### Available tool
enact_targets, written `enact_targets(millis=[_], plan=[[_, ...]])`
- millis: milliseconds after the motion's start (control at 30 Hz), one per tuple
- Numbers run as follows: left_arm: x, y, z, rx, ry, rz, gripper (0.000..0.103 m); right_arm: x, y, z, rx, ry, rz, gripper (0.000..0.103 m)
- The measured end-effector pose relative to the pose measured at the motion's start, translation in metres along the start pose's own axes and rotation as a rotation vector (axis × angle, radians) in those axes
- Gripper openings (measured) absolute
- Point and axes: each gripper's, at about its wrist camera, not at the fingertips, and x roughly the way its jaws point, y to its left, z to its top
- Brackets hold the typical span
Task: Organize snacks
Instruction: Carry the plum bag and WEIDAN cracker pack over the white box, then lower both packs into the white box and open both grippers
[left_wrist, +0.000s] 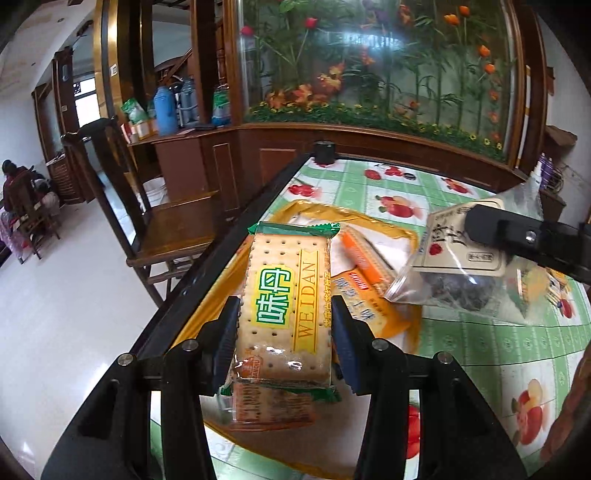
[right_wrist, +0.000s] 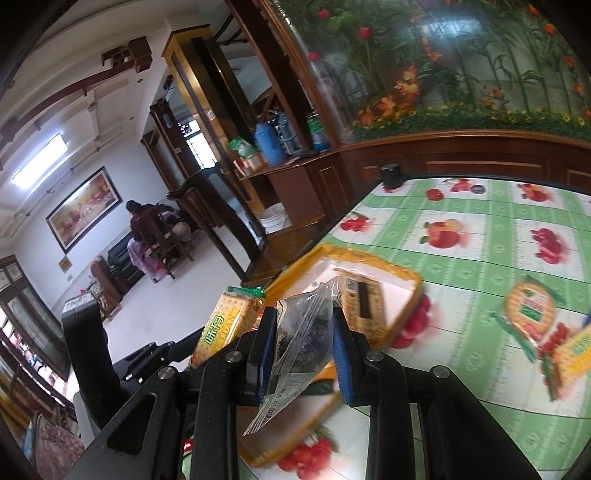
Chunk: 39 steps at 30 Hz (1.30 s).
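Left gripper (left_wrist: 284, 321) clamped on a WEIDAN cracker pack (left_wrist: 286, 299) above the yellow-rimmed tray (left_wrist: 369, 216) near the tabletop's (left_wrist: 498, 354) left edge, right gripper (right_wrist: 304, 343) clamped on a clear zip bag of dark dried snack (right_wrist: 299, 332), two cracker packs (right_wrist: 532, 314) lying toward the right edge.

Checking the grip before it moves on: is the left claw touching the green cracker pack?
Touching. The left wrist view shows the left claw with both blue pads pressed against the green cracker pack.
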Motion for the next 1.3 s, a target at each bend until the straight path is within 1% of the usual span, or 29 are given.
enact_targets(millis=[167,467,800,1000,1300], plan=[[0.003,0.011,0.001,-0.008,-0.003,0.042,0.046,0.027,0.005,0.004,0.004,0.021,0.014,0.029],[0.008,0.019,0.001,-0.012,-0.004,0.092,0.047,0.054,0.003,0.007,0.02,0.04,0.015,0.029],[0.005,0.024,0.003,-0.004,-0.026,0.14,0.047,0.061,0.003,0.009,0.033,0.034,0.016,0.029],[0.002,0.028,0.004,-0.006,-0.041,0.157,0.047,0.065,0.005,0.011,0.034,0.029,0.021,0.029],[-0.001,0.029,0.005,-0.004,-0.056,0.16,0.047,0.066,0.003,0.008,0.048,0.033,0.021,0.029]])
